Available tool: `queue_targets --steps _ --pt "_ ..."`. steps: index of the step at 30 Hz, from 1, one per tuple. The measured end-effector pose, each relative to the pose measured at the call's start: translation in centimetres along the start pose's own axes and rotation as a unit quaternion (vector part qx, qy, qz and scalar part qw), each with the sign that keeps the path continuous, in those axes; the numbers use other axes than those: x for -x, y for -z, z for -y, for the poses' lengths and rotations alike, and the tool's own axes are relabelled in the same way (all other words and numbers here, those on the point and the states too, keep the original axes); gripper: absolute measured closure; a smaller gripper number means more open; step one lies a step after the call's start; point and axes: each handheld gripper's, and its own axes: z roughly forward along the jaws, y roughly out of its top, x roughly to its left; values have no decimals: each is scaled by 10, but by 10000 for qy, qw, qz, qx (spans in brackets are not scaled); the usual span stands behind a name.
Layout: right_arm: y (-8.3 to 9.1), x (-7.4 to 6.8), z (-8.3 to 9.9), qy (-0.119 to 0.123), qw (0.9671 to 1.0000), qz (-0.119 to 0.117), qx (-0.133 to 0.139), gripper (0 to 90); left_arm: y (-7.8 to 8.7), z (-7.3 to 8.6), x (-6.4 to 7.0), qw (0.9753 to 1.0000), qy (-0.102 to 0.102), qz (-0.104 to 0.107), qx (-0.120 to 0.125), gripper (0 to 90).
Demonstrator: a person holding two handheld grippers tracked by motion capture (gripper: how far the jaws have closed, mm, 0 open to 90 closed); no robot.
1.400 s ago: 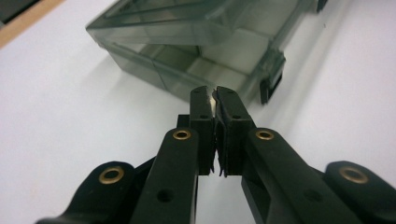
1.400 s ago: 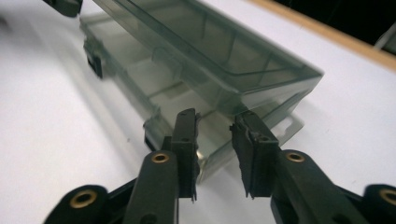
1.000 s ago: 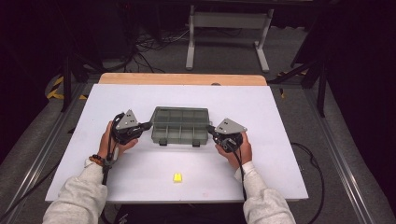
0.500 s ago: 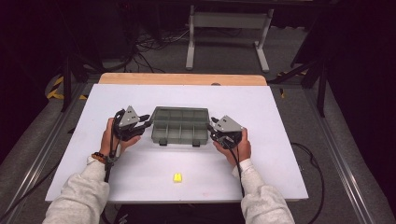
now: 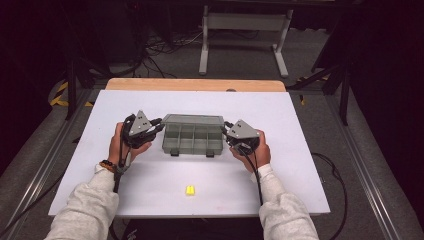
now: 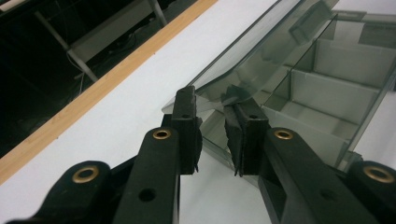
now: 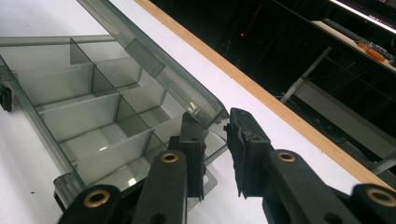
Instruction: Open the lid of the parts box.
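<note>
Near the middle of the white tabletop (image 5: 150, 200), we are flanking the smoky compartment box (image 5: 193, 139), lid (image 6: 261, 56) raised. Our left hand-held gripper (image 6: 212, 135) and right hand-held gripper (image 7: 215, 144) are reaching inward at its ends, jaws slightly parted around the lid's corners, hands resting low.

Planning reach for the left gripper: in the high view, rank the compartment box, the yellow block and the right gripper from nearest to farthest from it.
From the left gripper:
1. Compartment box, right beside its jaws, at centre.
2. Yellow block, near the table's front edge.
3. Right gripper, across the box.
</note>
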Motion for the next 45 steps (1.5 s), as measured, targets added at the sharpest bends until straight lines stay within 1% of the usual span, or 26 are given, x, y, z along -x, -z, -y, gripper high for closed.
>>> queue_targets --steps 1,8,13,15,18,19,20,22,24,28,29,30,31,32,33,35,38,40,42,44,45 --pt "0 1 0 -37 10000 -21 18 763 1 0 0 10000 -25 -13 -11 754" --pt "-1 4 -4 -29 10000 -44 14 771 1 0 -1 10000 -29 34 15 754" --pt "-4 14 -9 -133 9998 -159 -29 774 1 -6 -6 9999 -108 67 -13 761" --pt "-6 17 -12 -163 9997 -177 -49 776 0 -9 -10 9999 -78 92 11 765" --pt "-9 21 -15 -282 9994 -217 -39 778 -3 -12 -15 9999 8 152 80 758" --pt "-11 23 -15 -366 9991 -233 -34 781 -4 -13 -16 9998 18 151 85 745" --pt "-12 25 -15 -474 9986 -241 -4 783 -6 -14 -17 9999 5 142 77 733" --pt "-14 27 -15 -591 9979 -247 26 786 -10 -17 -19 10000 25 37 51 712" --pt "-16 29 -14 -684 9974 -240 63 788 -15 -19 -23 9997 144 155 103 704" --pt "-21 33 -16 -823 9963 -185 134 796 -27 -21 -28 9996 234 152 57 686" --pt "-22 34 -17 -889 9958 -164 151 800 -27 -21 -28 9996 234 152 57 682" --pt "-22 34 -17 -889 9958 -164 151 800 -32 -19 -30 9992 331 214 55 682" --pt "-24 35 -17 -953 9952 -145 157 804 -35 -16 -32 9988 406 259 59 678" --pt "-25 36 -16 -995 9948 -141 168 804 -39 -14 -34 9984 489 271 54 681" --pt "-27 37 -16 -1035 9944 -152 175 804 -42 -12 -36 9981 549 288 0 693" --pt "-30 39 -15 -1070 9940 -155 167 807 -47 -8 -39 9971 685 324 12 703" --pt "-35 40 -14 -1112 9936 -126 163 810 -53 -4 -43 9963 791 337 -71 724" --pt "-40 43 -12 -1102 9937 -163 100 810 -55 -4 -44 9959 830 359 -72 727" --pt "-44 44 -9 -1151 9931 -202 93 809 -57 -5 -45 9958 844 356 -72 729" --pt "-48 46 -7 -1189 9926 -220 80 810 -59 -7 -46 9963 792 314 -109 730" --pt "-49 46 -6 -1186 9927 -214 72 812 -60 -7 -47 9961 817 324 -116 731"
